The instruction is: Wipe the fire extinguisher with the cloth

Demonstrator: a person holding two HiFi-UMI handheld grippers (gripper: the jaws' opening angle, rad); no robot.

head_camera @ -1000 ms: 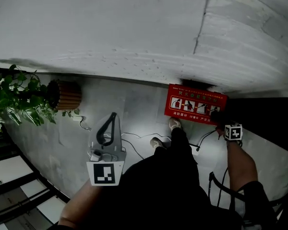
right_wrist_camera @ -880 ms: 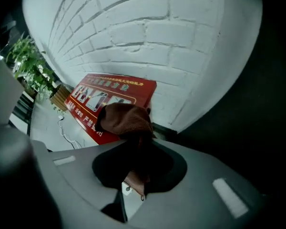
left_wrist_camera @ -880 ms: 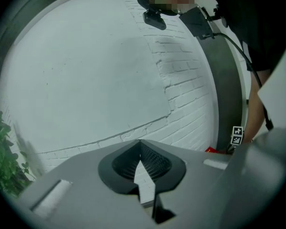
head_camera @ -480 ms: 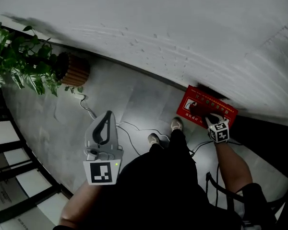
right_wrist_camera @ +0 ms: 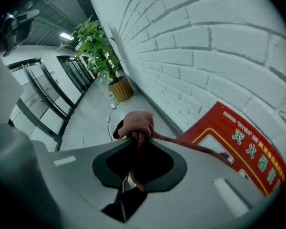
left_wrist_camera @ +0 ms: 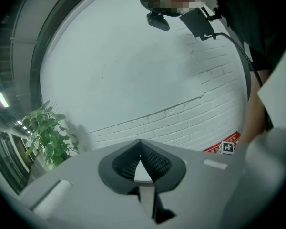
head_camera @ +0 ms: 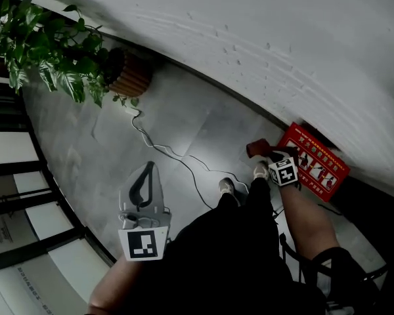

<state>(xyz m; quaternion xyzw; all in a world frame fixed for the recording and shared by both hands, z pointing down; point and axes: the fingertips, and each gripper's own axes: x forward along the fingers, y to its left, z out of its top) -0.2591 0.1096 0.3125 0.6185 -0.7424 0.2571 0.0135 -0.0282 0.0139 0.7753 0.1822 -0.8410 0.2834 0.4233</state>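
Observation:
A red fire extinguisher box [head_camera: 318, 168] with white pictograms stands on the floor against the white brick wall; it also shows in the right gripper view [right_wrist_camera: 238, 151]. My right gripper [head_camera: 268, 155] hangs just off the box's left end, pointing down, shut on a bunched reddish-brown cloth [head_camera: 256, 149]. In the right gripper view the cloth [right_wrist_camera: 137, 122] bulges out past the gripper [right_wrist_camera: 133, 138]. My left gripper [head_camera: 148, 167] is held out over the grey floor, well left of the box, jaws shut with nothing between them [left_wrist_camera: 140, 143]. No extinguisher cylinder is visible.
A potted green plant [head_camera: 52, 51] in a ribbed brown pot [head_camera: 128, 74] stands by the wall at left. A thin cable [head_camera: 177, 156] snakes across the floor toward the person's shoes [head_camera: 226, 186]. Glass doors with dark frames [head_camera: 26, 202] line the left side.
My right gripper has swept the cloth leftward across the red box, from its right end to past its left end. The head view has swung, so the plant and box sit further right.

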